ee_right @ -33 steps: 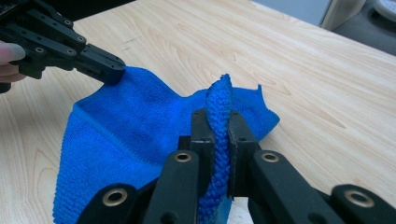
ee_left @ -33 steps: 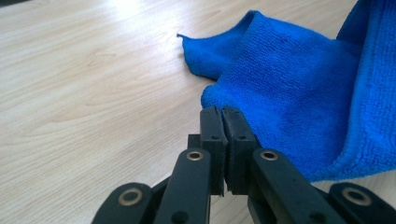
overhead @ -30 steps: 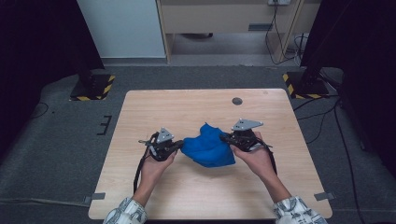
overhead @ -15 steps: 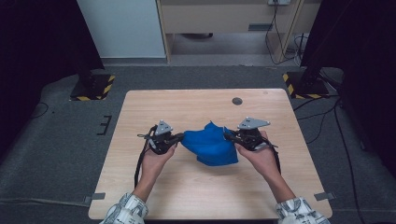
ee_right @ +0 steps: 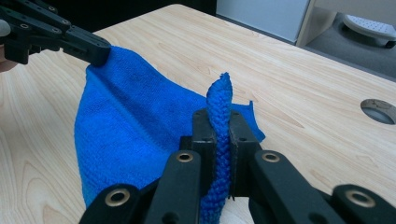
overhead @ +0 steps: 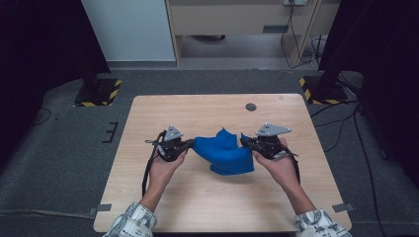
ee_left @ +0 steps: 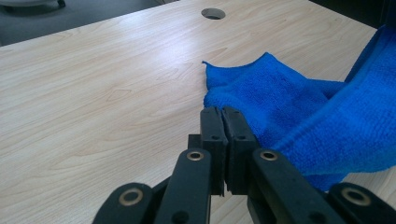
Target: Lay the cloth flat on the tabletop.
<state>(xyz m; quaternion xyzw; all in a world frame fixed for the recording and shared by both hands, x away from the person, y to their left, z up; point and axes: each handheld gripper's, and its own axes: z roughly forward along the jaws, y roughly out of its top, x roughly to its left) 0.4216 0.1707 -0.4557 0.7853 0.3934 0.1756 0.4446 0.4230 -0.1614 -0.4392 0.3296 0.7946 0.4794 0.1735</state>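
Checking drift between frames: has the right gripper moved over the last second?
Yes. In the high view the right gripper, shut on the blue cloth, has shifted right, away from the left gripper and toward the table right edge, pulling the cloth wider.

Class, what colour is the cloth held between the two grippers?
Plain blue cloth; the right gripper view shows it best.

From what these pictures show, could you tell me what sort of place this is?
Probably a lab or workshop set up for recording demonstrations. A plain wooden table with a cable hole stands on grey carpet; stand bases marked with hazard stripes flank it, and cables run along the floor behind.
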